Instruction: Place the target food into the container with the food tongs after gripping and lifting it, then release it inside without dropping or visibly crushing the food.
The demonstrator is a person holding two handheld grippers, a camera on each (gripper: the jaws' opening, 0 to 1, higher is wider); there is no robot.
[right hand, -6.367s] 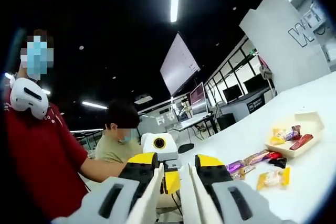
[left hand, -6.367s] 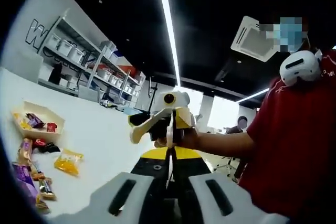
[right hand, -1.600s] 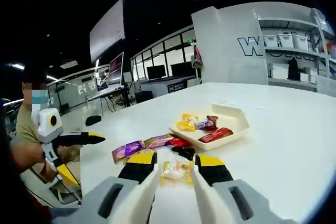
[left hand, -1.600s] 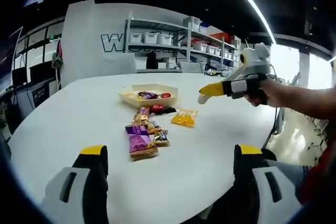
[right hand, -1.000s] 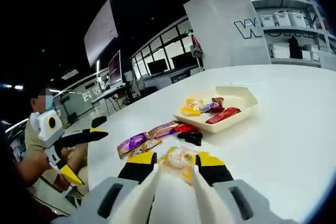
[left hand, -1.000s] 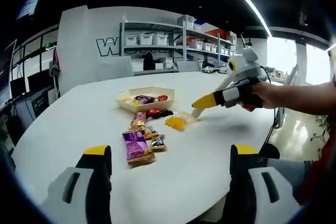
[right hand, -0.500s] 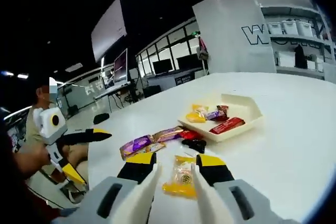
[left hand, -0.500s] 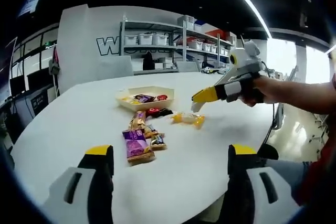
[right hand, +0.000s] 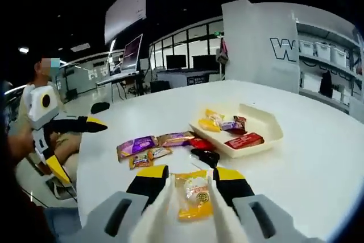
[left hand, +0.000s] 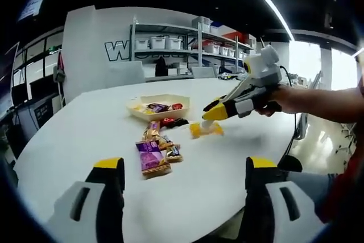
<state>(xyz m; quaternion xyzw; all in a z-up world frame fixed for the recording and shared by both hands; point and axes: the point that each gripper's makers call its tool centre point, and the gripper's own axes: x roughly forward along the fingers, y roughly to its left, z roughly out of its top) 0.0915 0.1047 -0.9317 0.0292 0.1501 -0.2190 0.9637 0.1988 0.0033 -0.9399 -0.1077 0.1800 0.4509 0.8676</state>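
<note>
A: Listing the right gripper first: its two jaws stand closed around a yellow snack packet, which hangs between them above the white table. In the left gripper view the same packet dangles from that gripper's tips, seemingly just clear of the tabletop.

B: And the left gripper?

A: Jaws spread wide, nothing between them, held low at the near edge of the table.

B: Where is the container?

A: A cream tray, ahead and to the right of the packet in the right gripper view, already holding several wrapped snacks. Between packet and tray lies a black-wrapped item; a purple bar and other loose packets lie to the left.

B: How should the carry be done?

A: By judgement: keep the squeeze light, since the wrapper looks soft, lift clear of the black item, travel level to the tray, lower inside its rim, then open.

B: Anything uncertain?

A: How much of the packet the jaws actually hold cannot be told; the contact is tucked behind the jaws. The packet's lower edge is cut off by them too. Tray contents are too small to name.
</note>
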